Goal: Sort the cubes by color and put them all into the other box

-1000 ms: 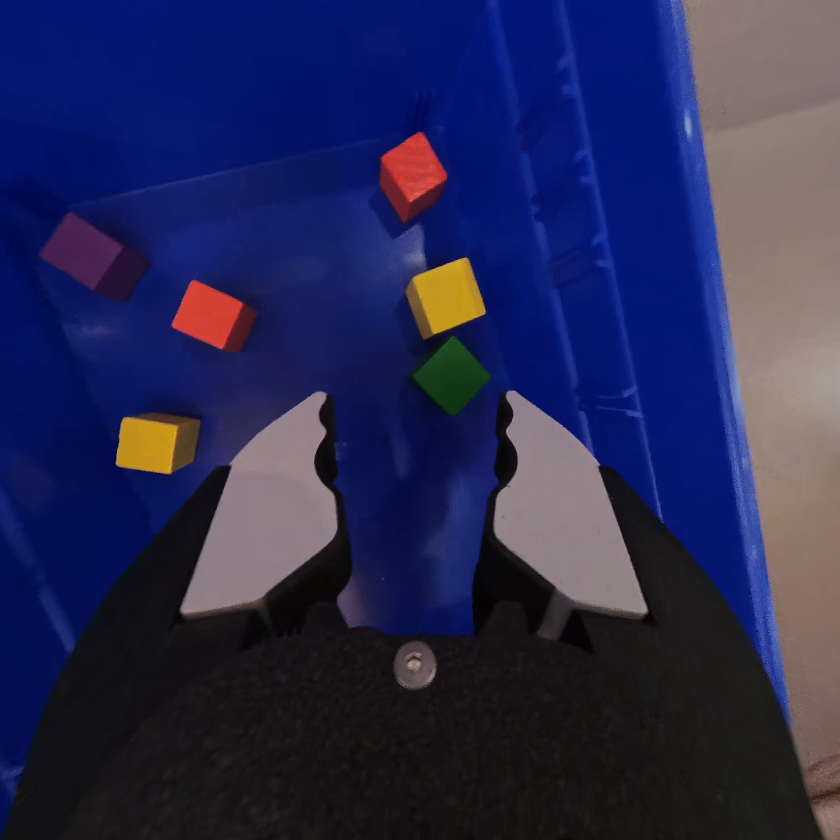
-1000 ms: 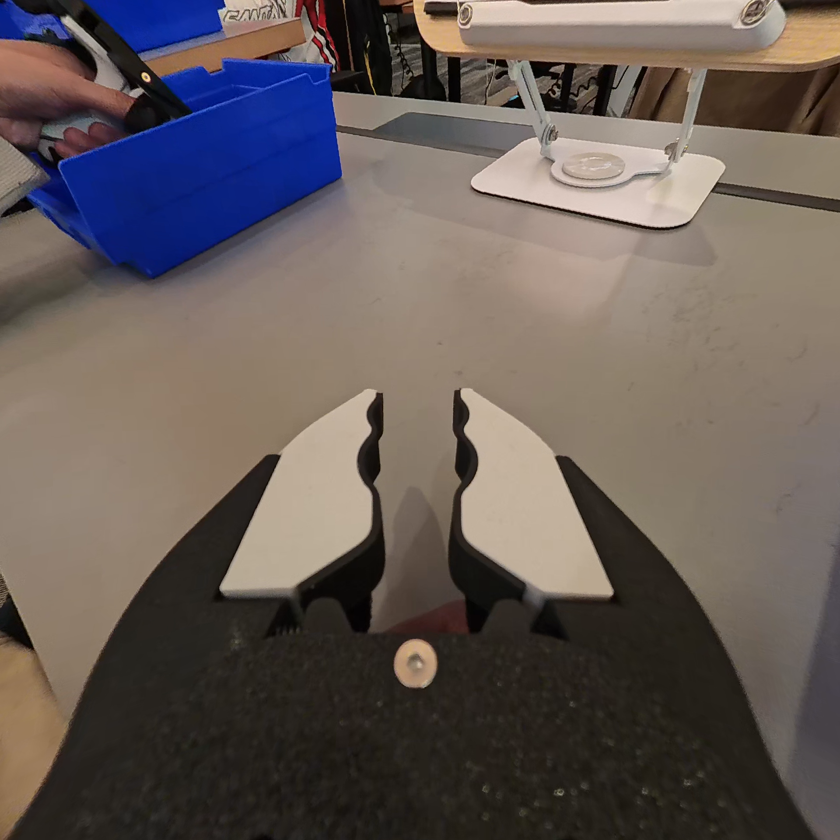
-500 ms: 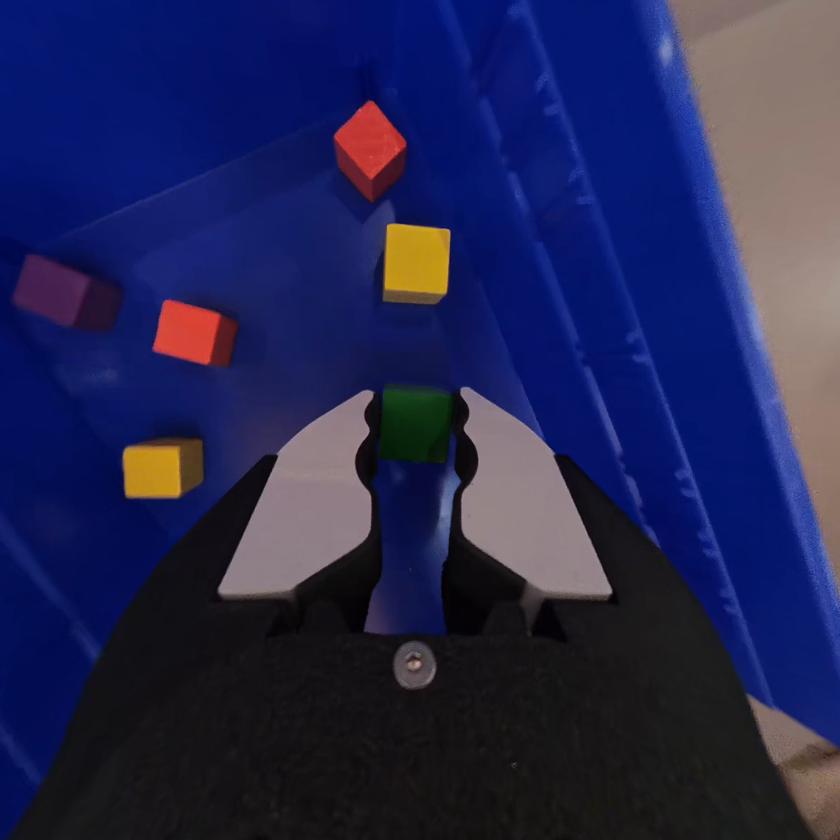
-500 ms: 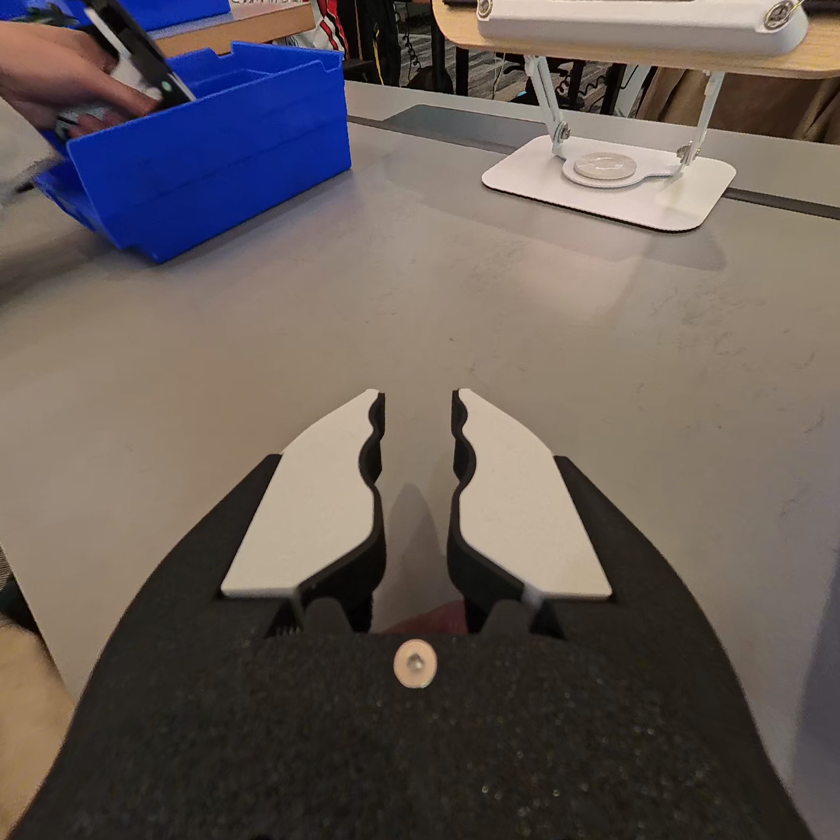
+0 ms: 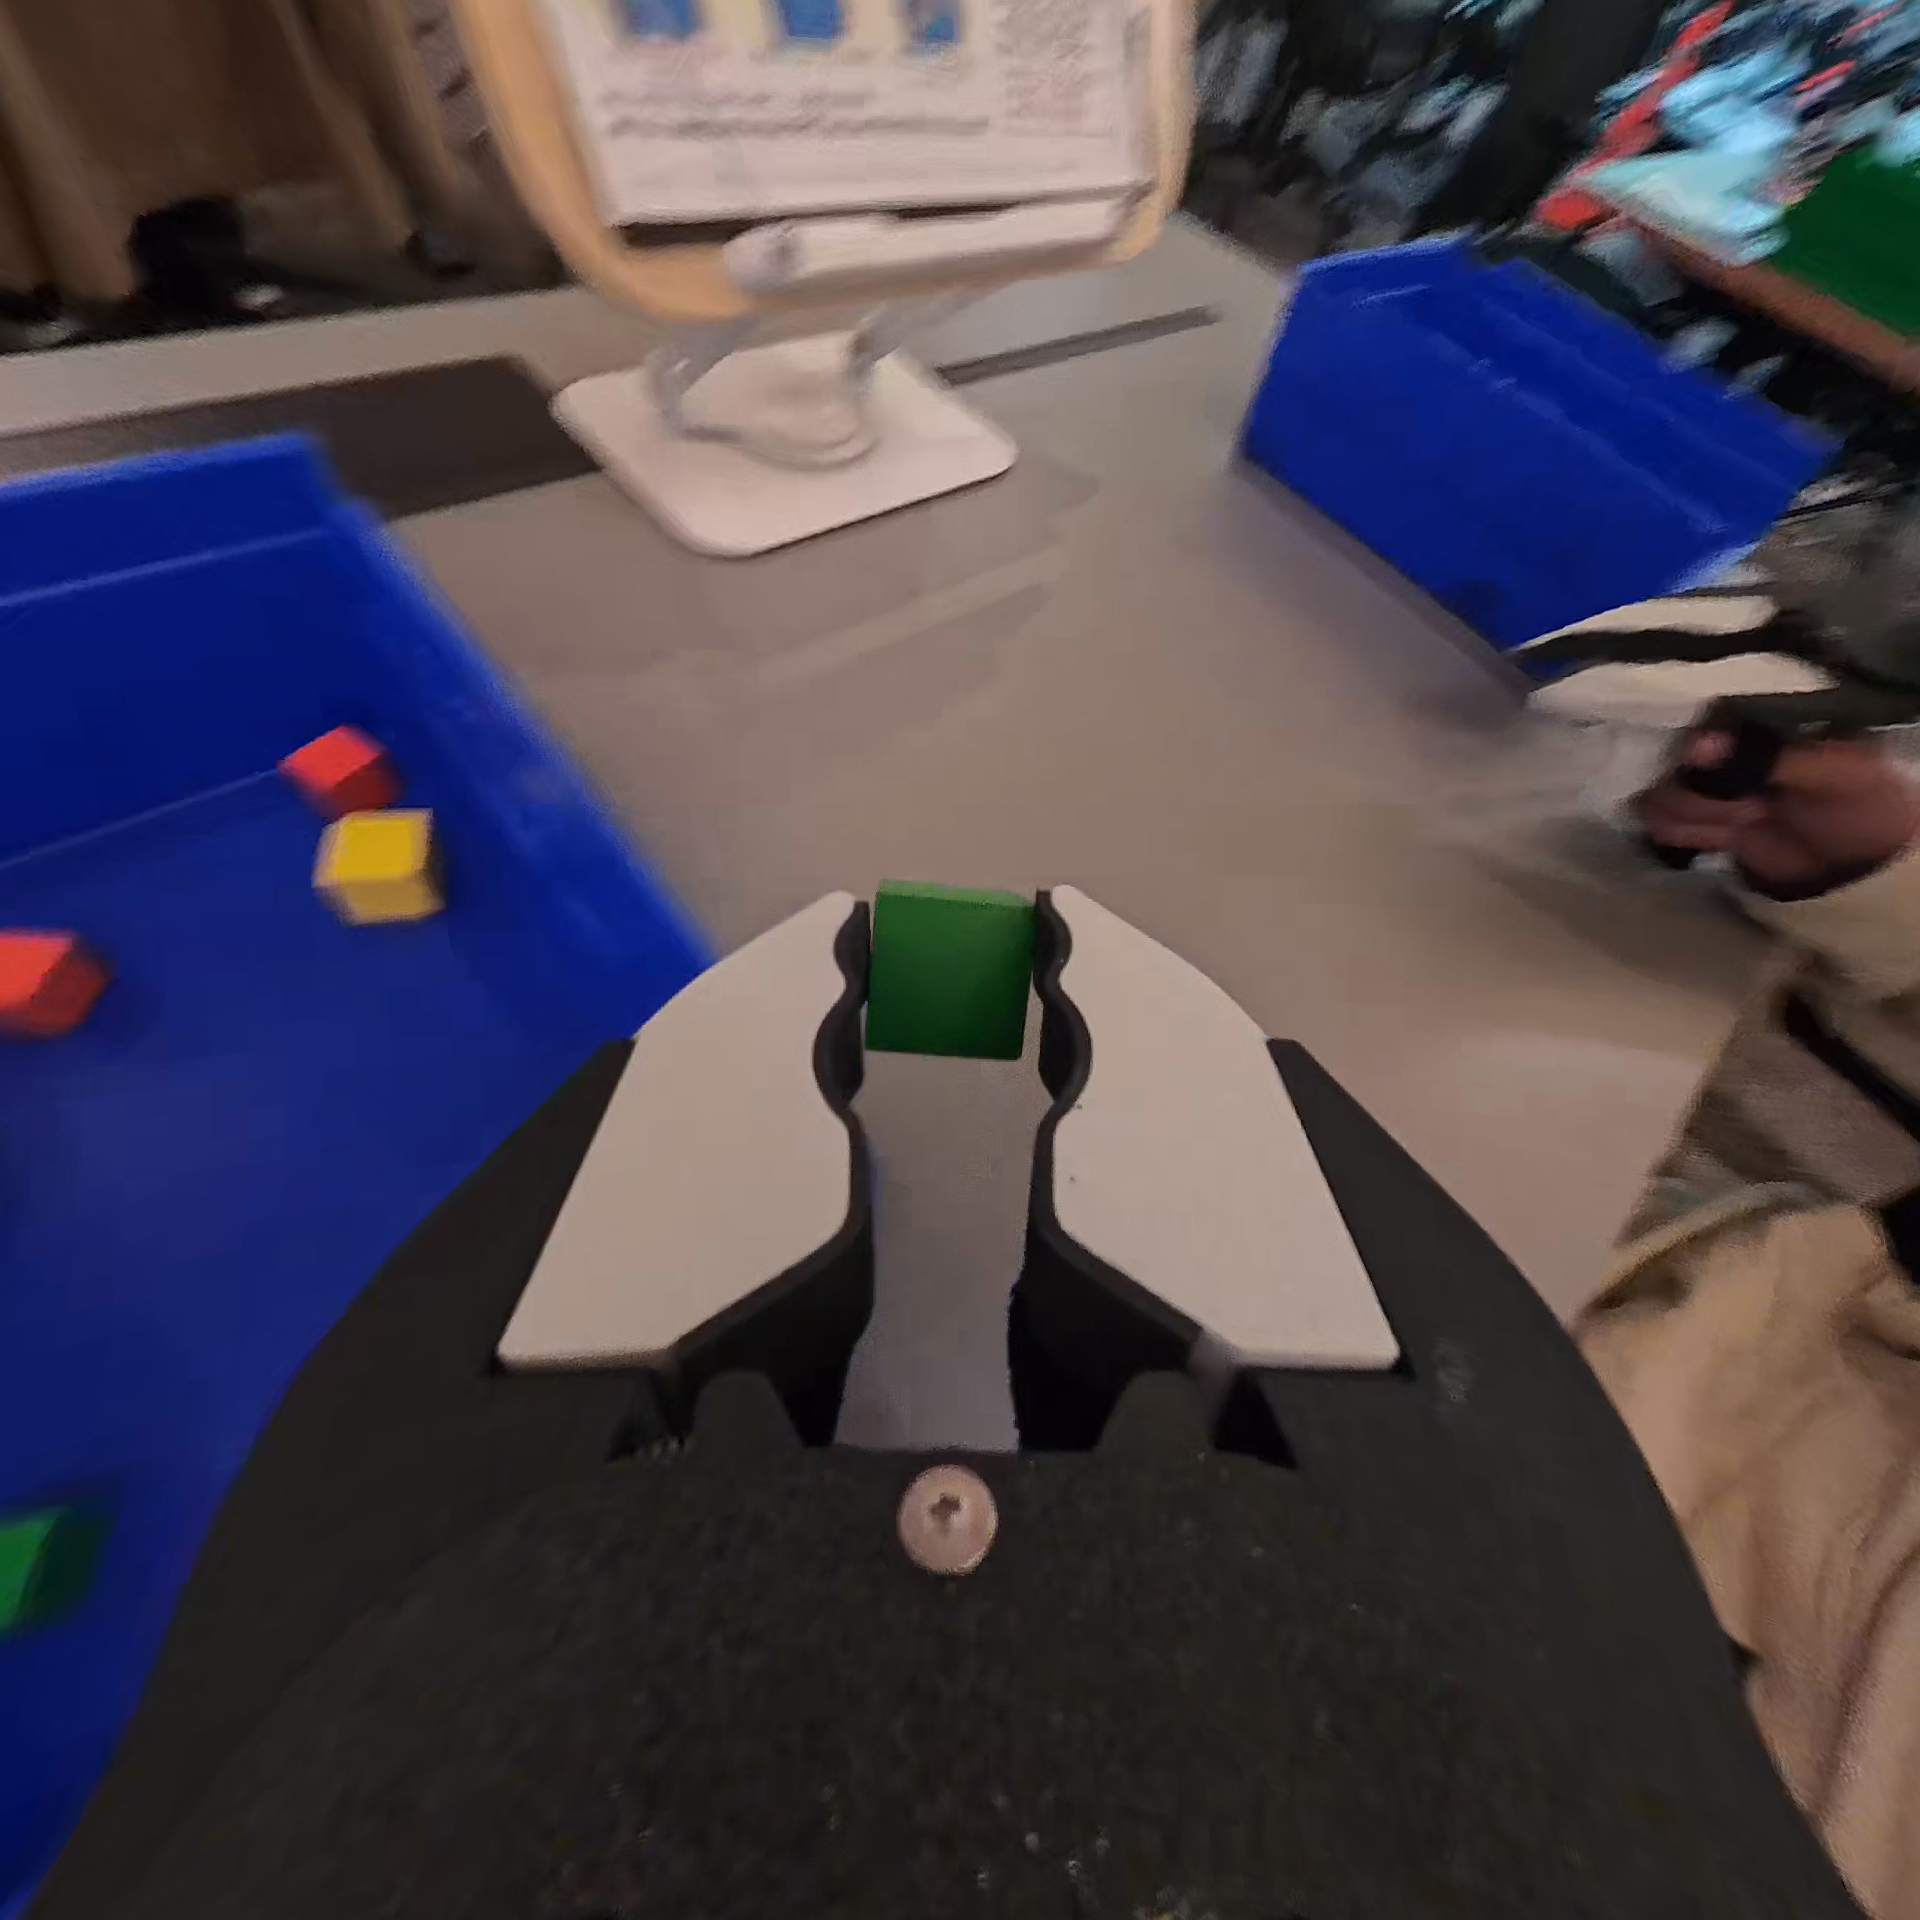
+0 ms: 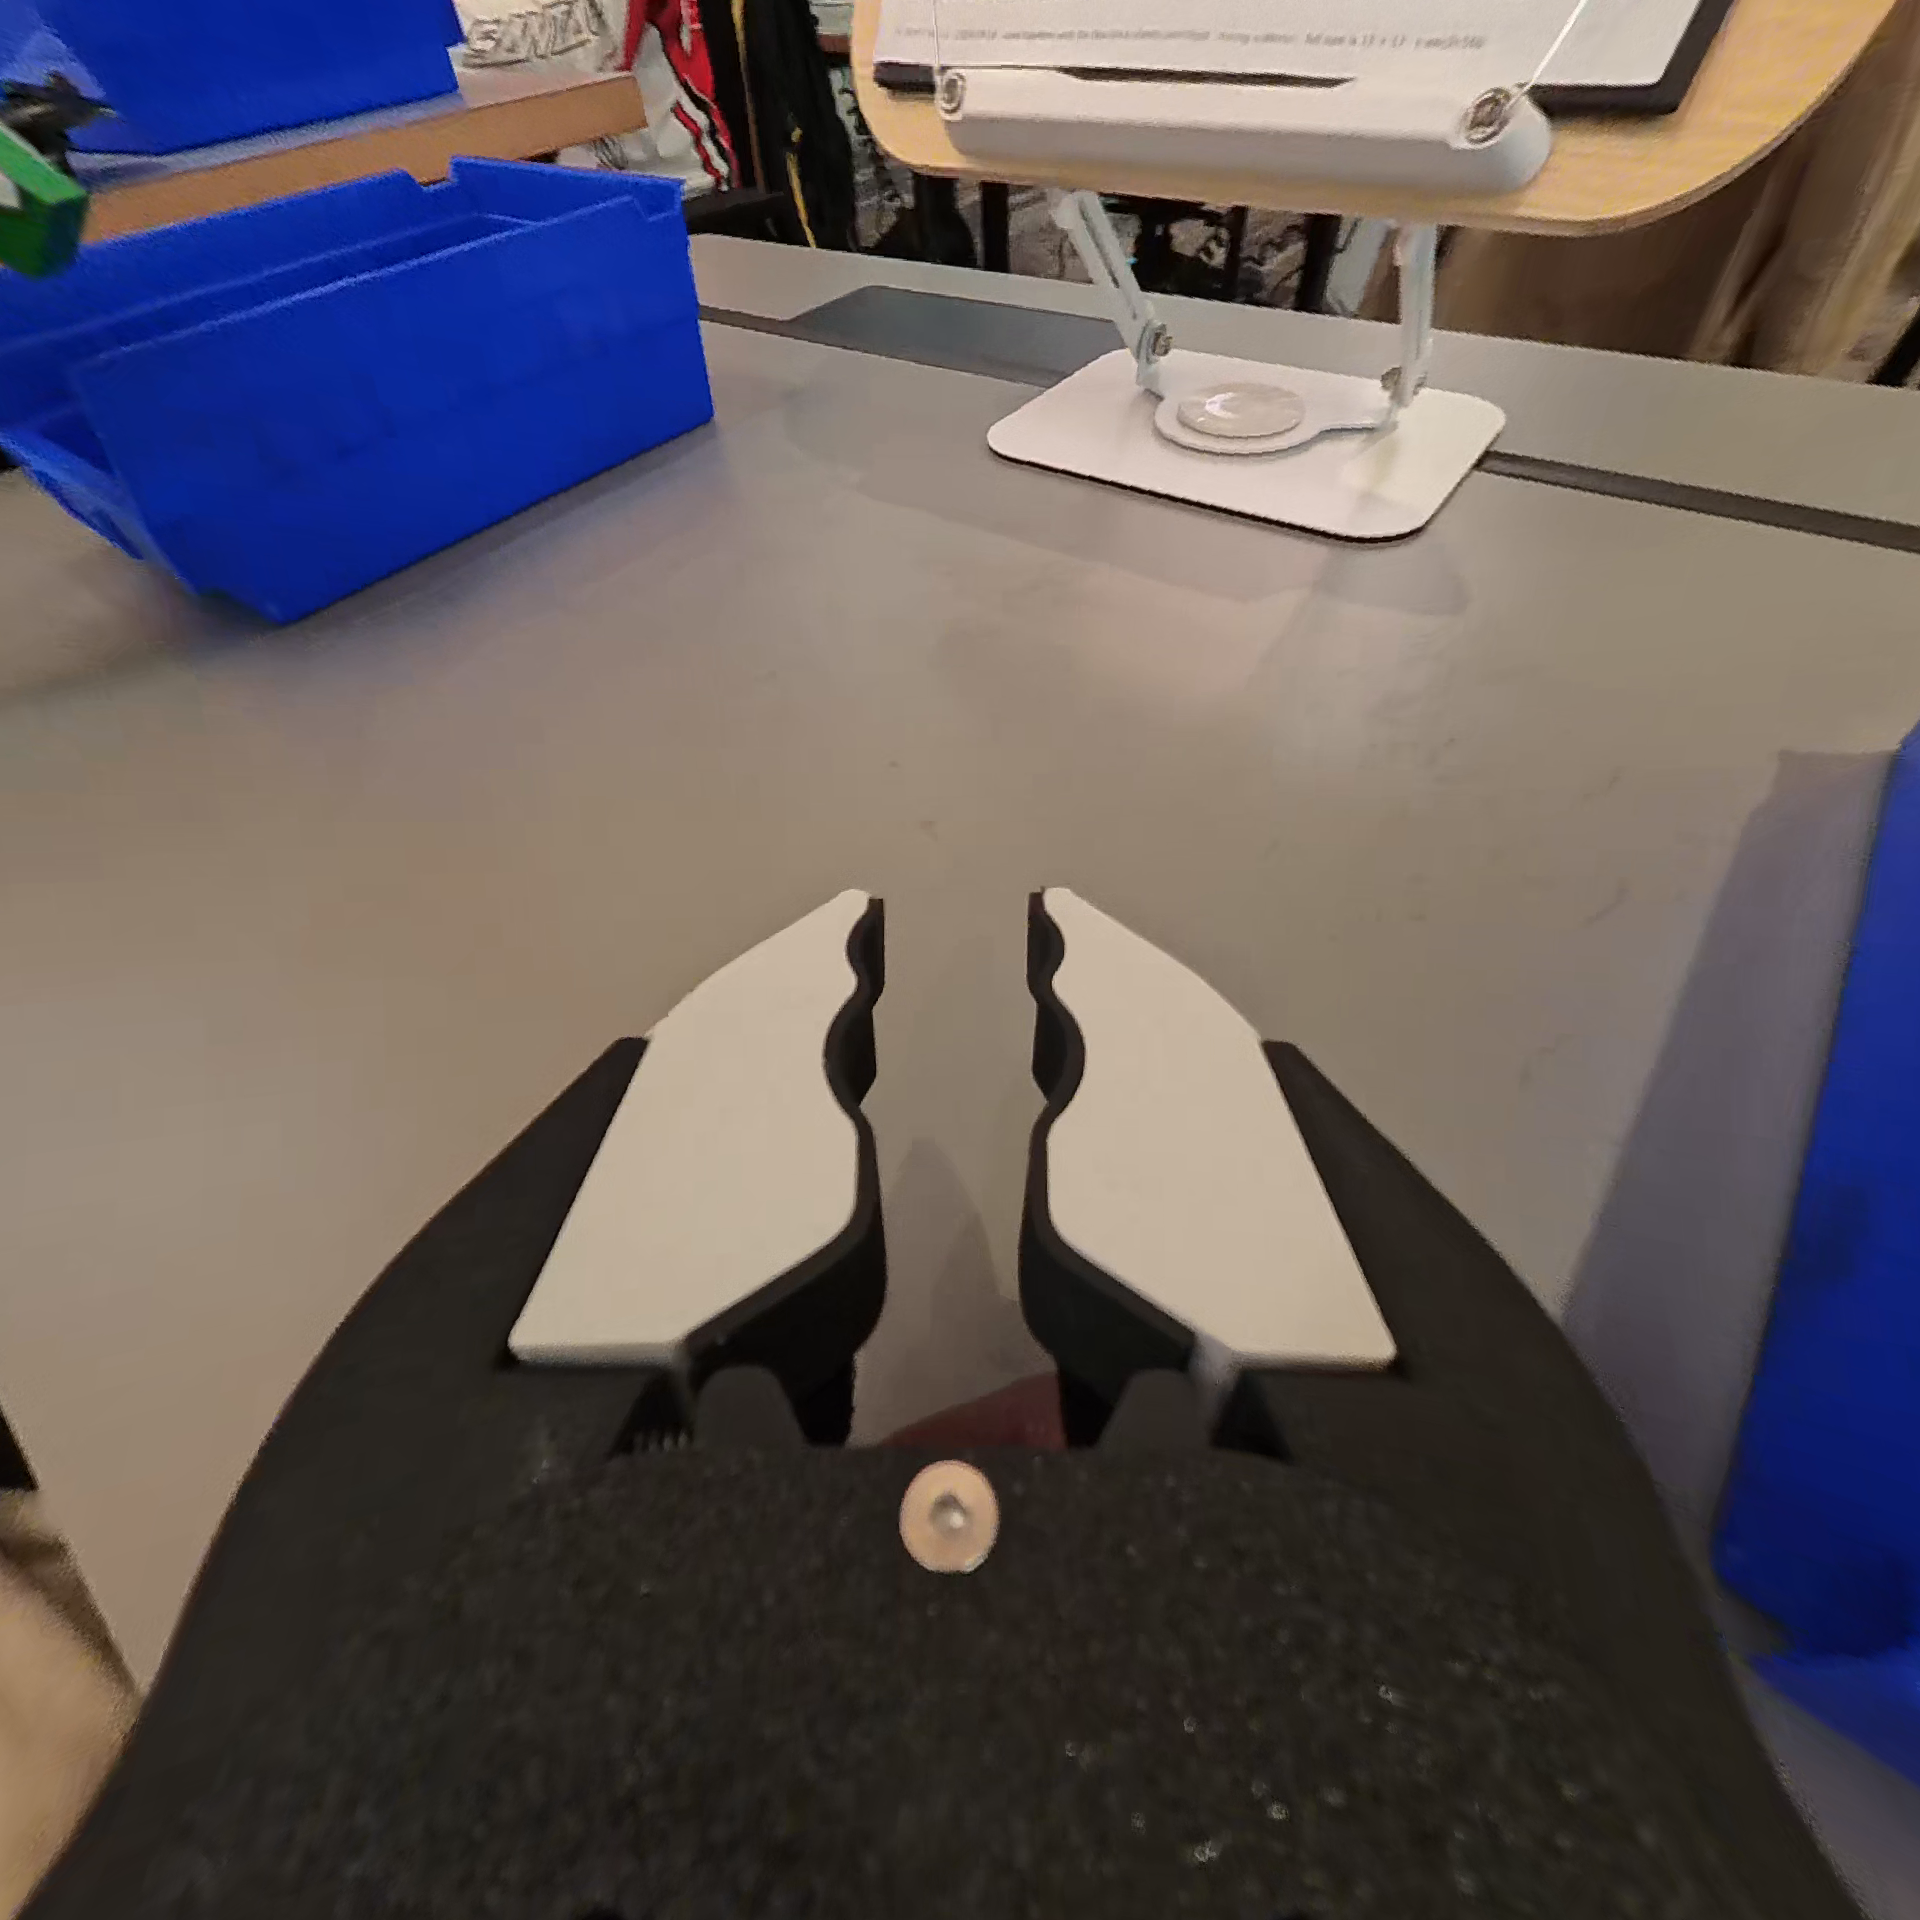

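Note:
My left gripper is shut on a green cube and holds it in the air over the grey table, just right of the blue box. That box holds two red cubes, a yellow cube and another green cube. A second blue box stands at the far right. My right gripper is open and empty above the table. In the right wrist view the held green cube shows at the far left above the blue box.
A white stand carrying a wooden board stands at the back of the table; it also shows in the left wrist view. The wall of a blue box fills the right edge of the right wrist view. A hand is at right. Tip to tip, the grippers are about 35 cm apart.
My left gripper closed on the green cube inside the box, then lifted it out and swung right over the table. The right gripper moved a little towards the right.

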The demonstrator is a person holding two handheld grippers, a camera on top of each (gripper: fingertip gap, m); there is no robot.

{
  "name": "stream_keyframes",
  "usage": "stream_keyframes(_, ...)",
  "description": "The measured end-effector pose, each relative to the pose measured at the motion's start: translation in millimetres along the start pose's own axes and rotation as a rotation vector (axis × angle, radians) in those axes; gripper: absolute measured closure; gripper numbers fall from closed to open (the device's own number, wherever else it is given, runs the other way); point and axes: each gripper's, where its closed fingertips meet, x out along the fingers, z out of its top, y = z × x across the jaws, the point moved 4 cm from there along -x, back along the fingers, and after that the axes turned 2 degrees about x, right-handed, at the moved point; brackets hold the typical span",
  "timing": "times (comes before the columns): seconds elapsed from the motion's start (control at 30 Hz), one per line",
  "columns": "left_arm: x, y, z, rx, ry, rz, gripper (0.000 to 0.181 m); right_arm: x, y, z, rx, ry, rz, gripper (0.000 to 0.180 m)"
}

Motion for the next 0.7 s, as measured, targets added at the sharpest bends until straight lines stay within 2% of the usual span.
stream_keyframes(0.07, 9, -36, 14, 0.0, -0.1, -0.184, 0.151, 3, 10, 2, 0.022, -0.004, 0.099, 0.15)
stream_keyframes(0.17, 26, -92, 38, -0.02, -0.253, -0.514, 0.152, 8, 48, 22, 0.112, -0.055, 0.44, 0.149)
stream_keyframes(0.23, 41, -121, 51, -0.066, -0.302, -0.715, 0.152, 9, 72, 41, 0.155, -0.125, 0.632, 0.148)
stream_keyframes(0.3, 61, -142, 59, -0.114, -0.312, -0.84, 0.152, 13, 89, 57, 0.193, -0.179, 0.743, 0.148)
stream_keyframes(0.37, 82, -160, 62, -0.141, -0.301, -0.915, 0.152, 16, 101, 71, 0.227, -0.237, 0.82, 0.143)
stream_keyframes(0.47, 106, -180, 59, -0.155, -0.273, -0.963, 0.151, 24, 104, 81, 0.271, -0.263, 0.823, 0.142)
stream_keyframes(0.7, 133, -196, 46, -0.14, -0.212, -0.958, 0.152, 23, 91, 76, 0.328, -0.274, 0.83, 0.146)
